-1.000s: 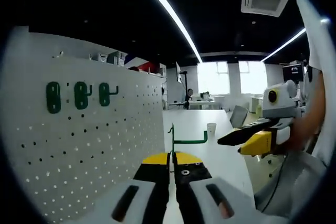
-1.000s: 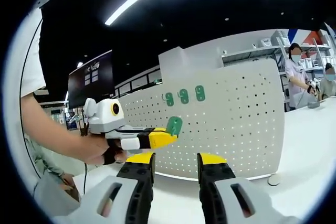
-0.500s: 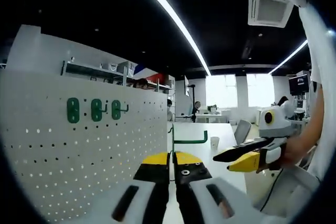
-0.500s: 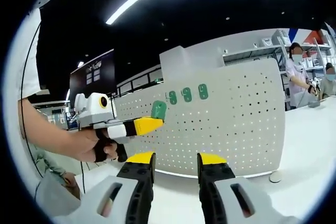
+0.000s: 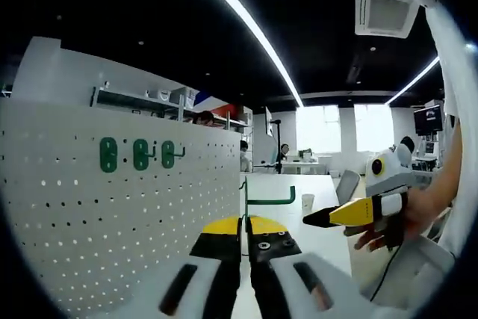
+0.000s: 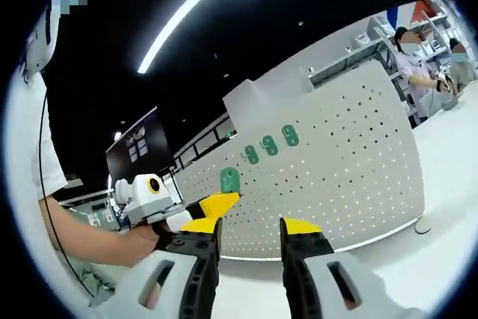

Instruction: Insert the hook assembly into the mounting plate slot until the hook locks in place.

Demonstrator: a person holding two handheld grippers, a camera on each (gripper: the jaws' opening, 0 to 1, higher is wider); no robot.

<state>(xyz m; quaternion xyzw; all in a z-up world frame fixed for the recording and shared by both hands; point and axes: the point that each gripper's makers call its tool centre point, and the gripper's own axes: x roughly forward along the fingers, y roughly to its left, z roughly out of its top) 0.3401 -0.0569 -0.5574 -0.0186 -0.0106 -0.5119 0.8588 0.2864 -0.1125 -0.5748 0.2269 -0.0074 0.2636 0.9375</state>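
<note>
A white pegboard [image 5: 112,222] stands on my left, carrying three green hooks [image 5: 140,154] in a row near its top. My left gripper [image 5: 245,222] is shut on a green hook assembly [image 5: 258,201], whose thin rod rises from the jaws and bends right. It is held in the air beside the board, apart from it. In the right gripper view, the same pegboard [image 6: 343,169] with its hooks [image 6: 269,145] is ahead. My right gripper [image 6: 249,226] is open with nothing between its jaws. The left gripper [image 6: 218,203] comes in from the left with the hook's green plate [image 6: 231,179].
The pegboard stands on a white table [image 5: 317,240] with a paper cup [image 5: 306,203] further along it. A person's hand [image 5: 396,222] holds the right gripper [image 5: 351,213]. A small white disc [image 6: 423,224] lies by the board's foot. People stand at a far bench [image 6: 414,65].
The right gripper view has rolled, so the board now slants upward to the right. In the left gripper view the right gripper has sunk a little. The left gripper still holds the hook.
</note>
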